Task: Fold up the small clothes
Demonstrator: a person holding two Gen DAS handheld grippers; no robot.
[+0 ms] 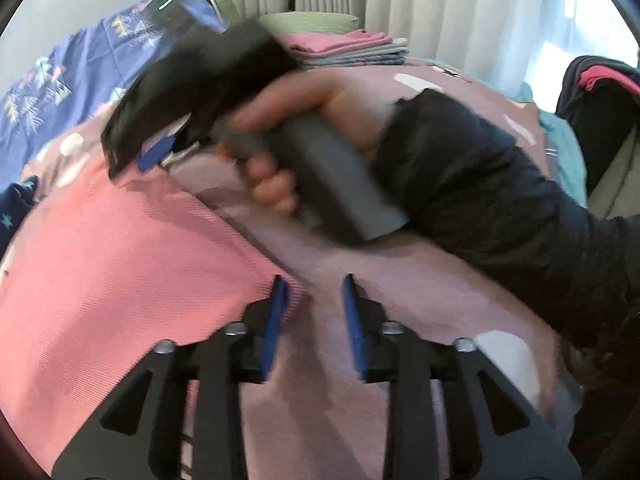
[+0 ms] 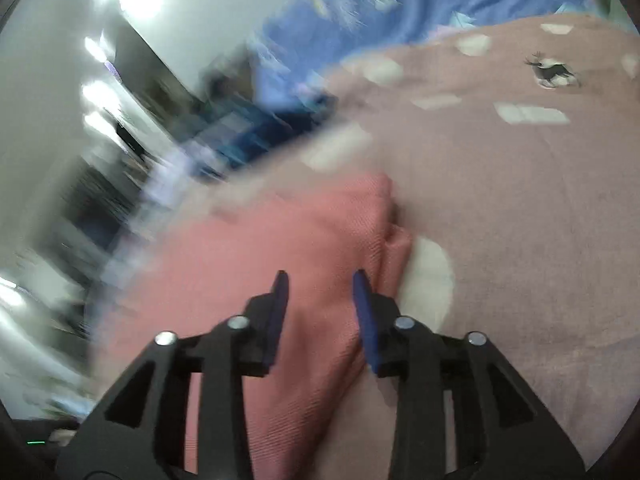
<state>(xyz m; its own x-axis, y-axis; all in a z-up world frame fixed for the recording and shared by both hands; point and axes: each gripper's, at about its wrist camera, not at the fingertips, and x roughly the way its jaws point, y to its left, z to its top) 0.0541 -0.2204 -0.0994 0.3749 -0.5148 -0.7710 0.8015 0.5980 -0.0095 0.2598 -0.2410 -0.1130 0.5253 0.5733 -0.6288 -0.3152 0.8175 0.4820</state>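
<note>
A salmon-pink small garment (image 1: pixel 120 260) lies spread on the mauve bedsheet (image 1: pixel 400 280). My left gripper (image 1: pixel 314 292) stands open just above the garment's right edge; only sheet shows in the gap between its blue pads. In the right wrist view the same pink garment (image 2: pixel 260 248) runs under my right gripper (image 2: pixel 321 280), which is open, its pads apart and not pressing the cloth. In the left wrist view a person's hand (image 1: pixel 280 120) in a dark sleeve holds the right gripper at the garment's far edge, where its blue fingertips (image 1: pixel 154 156) show, blurred.
A stack of folded clothes (image 1: pixel 352 50) sits at the far side of the bed. A blue patterned quilt (image 1: pixel 60 80) lies at the left, a dark blue star-print garment (image 1: pixel 16 204) at the left edge, and a dark heap (image 1: pixel 600 92) at the right.
</note>
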